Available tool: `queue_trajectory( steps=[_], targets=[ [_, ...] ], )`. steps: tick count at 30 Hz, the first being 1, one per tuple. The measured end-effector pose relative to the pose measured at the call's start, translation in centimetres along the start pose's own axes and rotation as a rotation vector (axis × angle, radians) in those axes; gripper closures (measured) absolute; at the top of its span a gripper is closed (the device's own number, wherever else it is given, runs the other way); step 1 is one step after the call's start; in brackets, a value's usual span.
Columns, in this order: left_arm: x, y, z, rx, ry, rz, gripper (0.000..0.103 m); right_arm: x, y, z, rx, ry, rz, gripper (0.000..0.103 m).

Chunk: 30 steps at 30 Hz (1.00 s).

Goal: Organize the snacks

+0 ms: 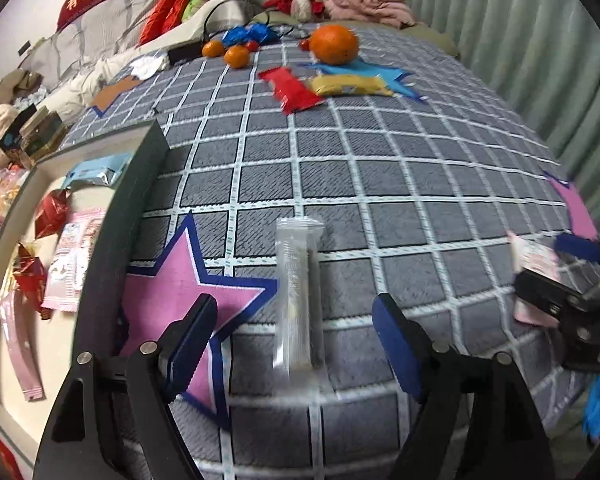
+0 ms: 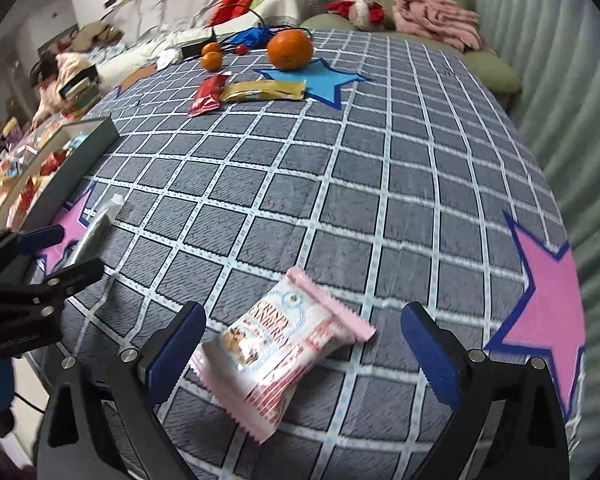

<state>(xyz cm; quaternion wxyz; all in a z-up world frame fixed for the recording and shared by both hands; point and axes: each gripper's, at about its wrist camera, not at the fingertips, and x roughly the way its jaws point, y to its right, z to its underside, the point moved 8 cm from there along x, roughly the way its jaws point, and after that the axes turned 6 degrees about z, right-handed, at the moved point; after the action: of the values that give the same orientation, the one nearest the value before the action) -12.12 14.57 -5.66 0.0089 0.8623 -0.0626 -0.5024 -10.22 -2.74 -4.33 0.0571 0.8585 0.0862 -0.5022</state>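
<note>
Both my tongs stand wide apart, clamping nothing. Between my left gripper [image 1: 296,344] pads, a clear tube-shaped wrapper [image 1: 299,296] lies on the checked cloth [image 1: 400,184]. Between my right gripper [image 2: 304,346] pads lies a pink snack packet [image 2: 284,350]. At ten o'clock sits the tray [image 1: 138,184] of snacks.

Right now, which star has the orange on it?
The blue star at the far end; the orange sits on its top point. Both pink stars carry no fruit.
</note>
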Motion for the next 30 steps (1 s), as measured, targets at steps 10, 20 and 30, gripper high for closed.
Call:
queue_trajectory(
  steps=[10, 20, 30],
  targets=[
    [1.5, -0.3, -1.3, 0.007, 0.09, 0.018, 0.0, 1.1, -0.3, 1.0, 0.152, 0.008, 0.164, 0.0],
    [1.3, -0.1, -1.3, 0.006, 0.105, 0.018, 0.0, 0.4, -0.4, 1.6, 0.179, 0.092, 0.19, 0.0],
    [1.3, -0.1, -1.2, 0.006, 0.106, 0.019, 0.0, 0.2, -0.5, 1.7, 0.177, 0.153, 0.196, 0.0]
  ],
)
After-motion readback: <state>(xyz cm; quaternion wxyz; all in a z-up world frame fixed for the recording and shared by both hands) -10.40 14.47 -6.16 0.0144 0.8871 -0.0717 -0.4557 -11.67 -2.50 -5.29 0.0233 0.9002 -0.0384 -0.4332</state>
